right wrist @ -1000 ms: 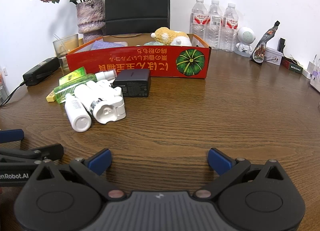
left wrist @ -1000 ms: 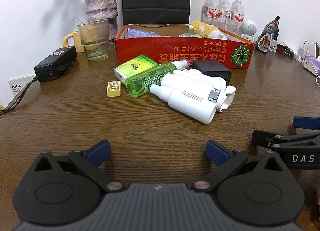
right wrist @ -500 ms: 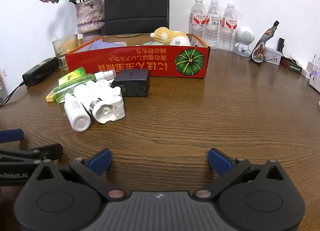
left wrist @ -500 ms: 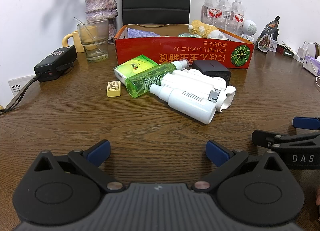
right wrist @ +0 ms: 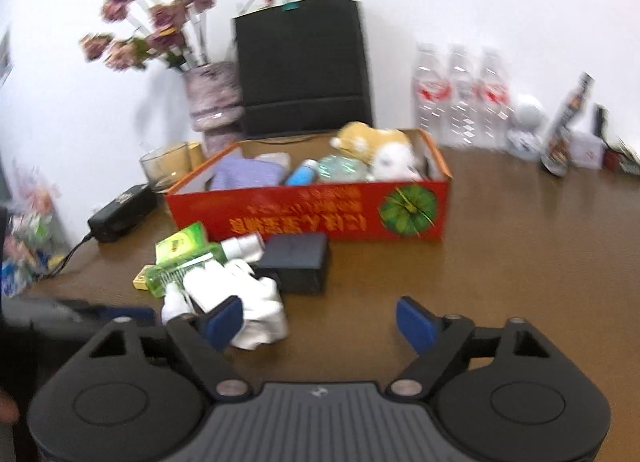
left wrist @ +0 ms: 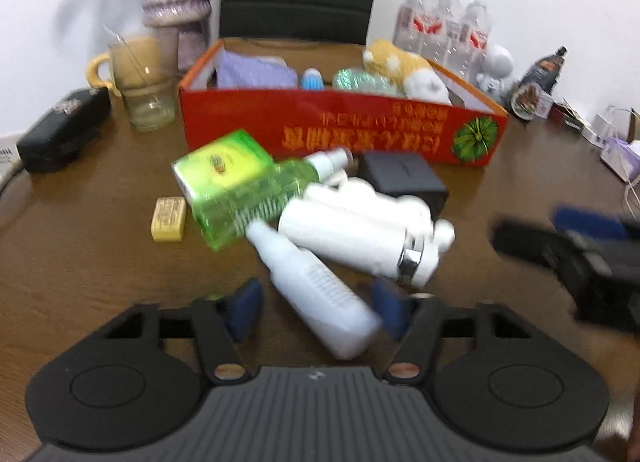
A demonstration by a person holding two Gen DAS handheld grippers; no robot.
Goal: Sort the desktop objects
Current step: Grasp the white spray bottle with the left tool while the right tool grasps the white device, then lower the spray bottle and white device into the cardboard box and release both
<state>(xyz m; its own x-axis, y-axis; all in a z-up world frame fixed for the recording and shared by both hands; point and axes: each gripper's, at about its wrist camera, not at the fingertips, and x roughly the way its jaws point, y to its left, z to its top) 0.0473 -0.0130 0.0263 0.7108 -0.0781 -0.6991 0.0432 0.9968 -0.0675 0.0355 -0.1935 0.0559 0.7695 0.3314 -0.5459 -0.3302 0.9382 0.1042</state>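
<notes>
A pile lies in front of the red cardboard box [left wrist: 340, 130] [right wrist: 320, 214]: a green box [left wrist: 224, 166], a green spray bottle [left wrist: 248, 202], a yellow eraser [left wrist: 169, 219], a black adapter [left wrist: 404, 180] and a white double-tube device [left wrist: 360, 230]. A white spray bottle [left wrist: 320, 294] lies between the fingers of my left gripper [left wrist: 318, 308], which is open and partly narrowed, with a gap showing at the left pad. My right gripper [right wrist: 320, 322] is open over bare table, its left finger in front of the white device [right wrist: 256, 302]. Both views are blurred.
In the box lie a plush toy [left wrist: 400, 66], a purple cloth and small items. A glass cup [left wrist: 144, 94], a yellow mug, a black charger [left wrist: 60, 130] and a vase stand at the left. Water bottles [left wrist: 444, 26] and trinkets line the back right. Bare table lies right of the pile.
Both grippers have moved forward to the pile. The left gripper's fingers have narrowed around the white spray bottle. The right gripper's view has risen and tilted.
</notes>
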